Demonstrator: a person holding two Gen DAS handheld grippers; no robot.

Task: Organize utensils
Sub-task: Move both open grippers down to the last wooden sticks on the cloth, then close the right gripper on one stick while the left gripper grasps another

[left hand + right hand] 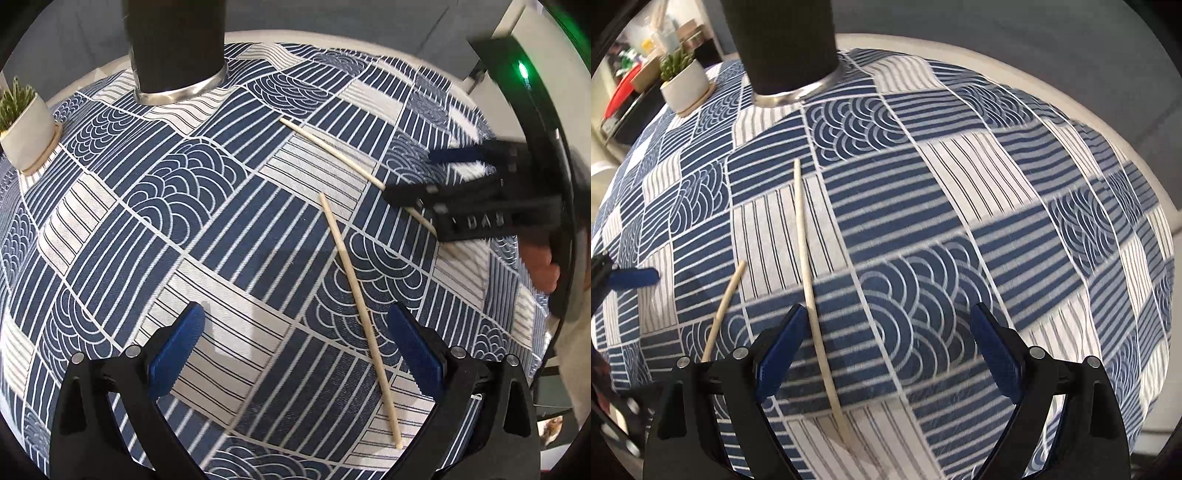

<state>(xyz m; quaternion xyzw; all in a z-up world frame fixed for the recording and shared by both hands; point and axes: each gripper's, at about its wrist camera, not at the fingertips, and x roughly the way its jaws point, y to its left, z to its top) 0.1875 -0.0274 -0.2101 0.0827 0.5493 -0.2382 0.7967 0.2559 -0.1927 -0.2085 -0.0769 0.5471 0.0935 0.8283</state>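
Left wrist view: the left gripper (295,332) is wide open and empty above the tablecloth (207,229). One chopstick (360,314) lies between its fingers; a second chopstick (328,147) runs toward the blurred right gripper (417,173), seemingly open.

Right wrist view: the right gripper is wide open, holding nothing, with the second chopstick just inside its left finger (781,354). A black cup (783,48) stands at the far edge.

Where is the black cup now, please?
The black cup stands upright at the far edge of the tablecloth, top centre in both views, right of the small plant.
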